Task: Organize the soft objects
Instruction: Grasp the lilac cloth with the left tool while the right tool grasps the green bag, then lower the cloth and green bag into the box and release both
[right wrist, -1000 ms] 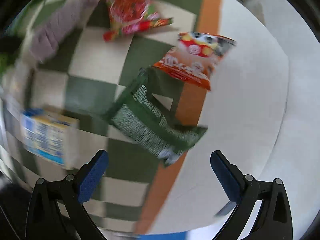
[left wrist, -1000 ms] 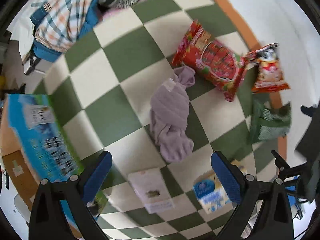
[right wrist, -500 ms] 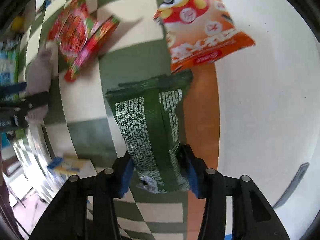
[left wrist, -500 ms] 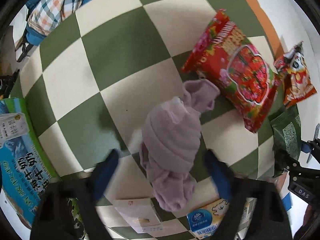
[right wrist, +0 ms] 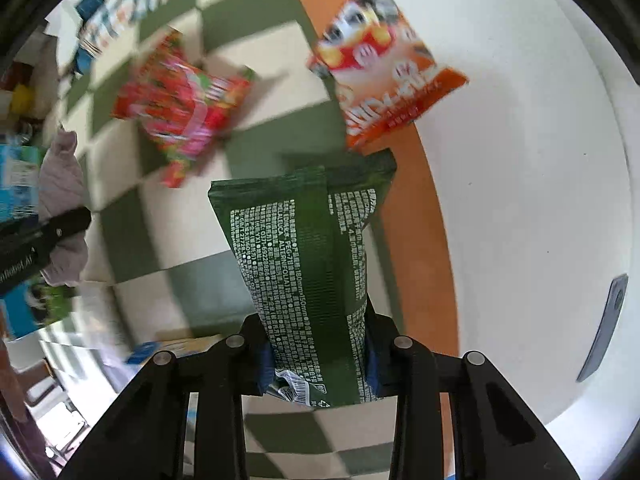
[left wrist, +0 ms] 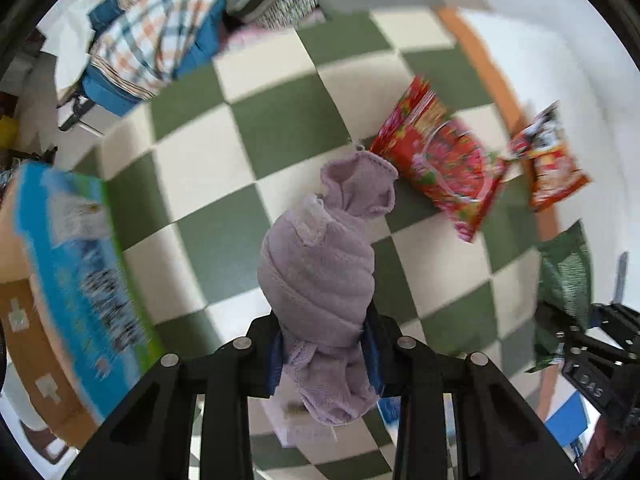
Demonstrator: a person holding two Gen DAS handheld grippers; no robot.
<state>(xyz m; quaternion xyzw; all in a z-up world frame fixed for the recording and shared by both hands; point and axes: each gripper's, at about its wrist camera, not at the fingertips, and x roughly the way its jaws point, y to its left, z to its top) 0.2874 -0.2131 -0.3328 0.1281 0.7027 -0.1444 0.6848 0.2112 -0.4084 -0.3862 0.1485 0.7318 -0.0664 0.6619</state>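
Observation:
My left gripper (left wrist: 324,354) is shut on a rolled lilac cloth (left wrist: 320,264) and holds it above the green-and-cream checkered floor (left wrist: 192,176). My right gripper (right wrist: 318,354) is shut on a dark green snack bag (right wrist: 308,248), lifted off the floor; the bag also shows in the left wrist view (left wrist: 564,280). A red snack bag (left wrist: 436,160) and an orange snack bag (left wrist: 548,160) lie on the floor beyond. In the right wrist view the red bag (right wrist: 184,100), the orange bag (right wrist: 384,76) and the cloth (right wrist: 64,196) are visible.
A blue-and-green carton (left wrist: 76,276) on a cardboard box (left wrist: 28,344) stands at the left. A plaid cloth over a blue frame (left wrist: 148,40) is at the back left. Small boxes (left wrist: 388,408) lie under the left gripper. A white surface (right wrist: 532,184) with an orange border lies right.
Both grippers have closed: the left on the lilac cloth, the right on the green bag. Both objects are now lifted off the floor.

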